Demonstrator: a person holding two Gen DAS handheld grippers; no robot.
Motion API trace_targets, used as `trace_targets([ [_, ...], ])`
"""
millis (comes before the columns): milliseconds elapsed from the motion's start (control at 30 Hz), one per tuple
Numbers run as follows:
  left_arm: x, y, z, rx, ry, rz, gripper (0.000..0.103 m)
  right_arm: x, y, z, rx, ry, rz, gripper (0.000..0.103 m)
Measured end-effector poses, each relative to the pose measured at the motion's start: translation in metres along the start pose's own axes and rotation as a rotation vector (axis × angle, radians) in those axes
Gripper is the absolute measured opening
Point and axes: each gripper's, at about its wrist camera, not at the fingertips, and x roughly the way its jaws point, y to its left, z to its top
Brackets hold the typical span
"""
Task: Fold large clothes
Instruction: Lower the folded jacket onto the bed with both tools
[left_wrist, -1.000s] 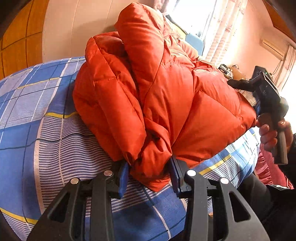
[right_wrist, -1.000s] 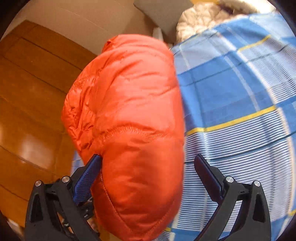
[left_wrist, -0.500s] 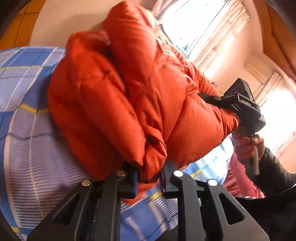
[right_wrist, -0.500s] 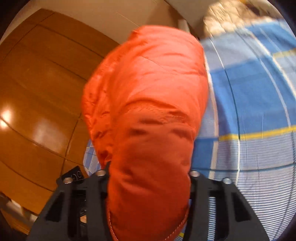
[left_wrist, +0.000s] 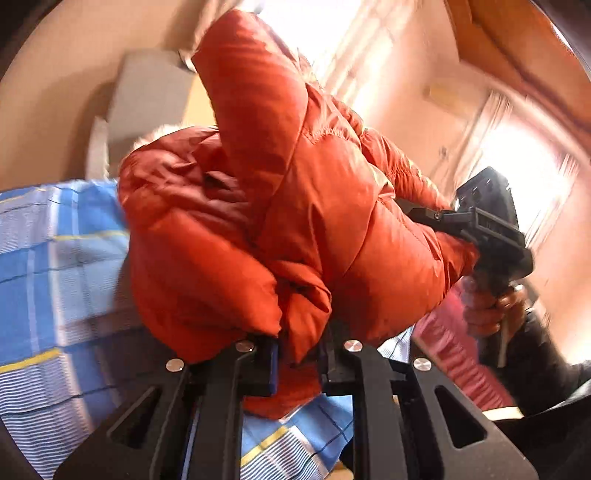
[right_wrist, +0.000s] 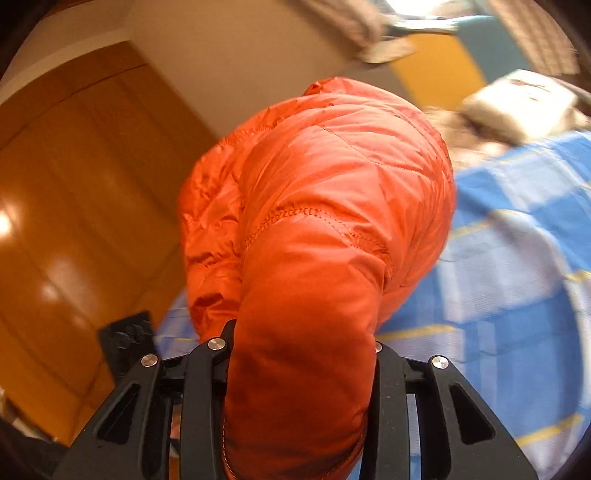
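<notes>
Both grippers are clamped on the orange puffer jacket, which is bunched up and lifted over the blue checked bedsheet. The left gripper pinches a thin fold at the jacket's lower edge; its jaws have just been closing and now stand narrow, with the fabric pressed between them. The right gripper squeezes a thick padded roll of the jacket; its jaws have just closed in from wide apart, and the padding bulges over them so that its fingertips are covered.

No container shows in either view.

Much is hard to read. Both pictures are smeared by motion, above all the bedsheet and the things at the head of the bed. A pale fluffy shape behind the jacket in the left wrist view cannot be made out. The jacket blocks most of the bed beneath it, and whether its underside touches the sheet cannot be told.

Only the left wrist view shows the right gripper from outside, at the jacket's right side, with the person's hand wrapped round its handle and a dark sleeve below. That view also shows bright curtained windows beyond the jacket and a red quilted cloth under the hand. Only the right wrist view shows the wooden wardrobe doors left of the jacket.
</notes>
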Motion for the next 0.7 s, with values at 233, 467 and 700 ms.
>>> trace_targets([
  [233,0.076,0.006,-0.033,-0.040,0.211,0.107,0.012,0.020,-0.057,-0.048,0.051,0.109,-0.222,0.035],
  [467,0.067,-0.022,-0.034,-0.034,0.173,0.228,0.017,0.010,-0.056,-0.046,0.082,0.068,-0.247,0.054],
  [700,0.058,-0.045,-0.046,-0.005,0.126,0.295,0.021,-0.014,-0.053,-0.056,0.127,0.032,-0.286,0.070],
])
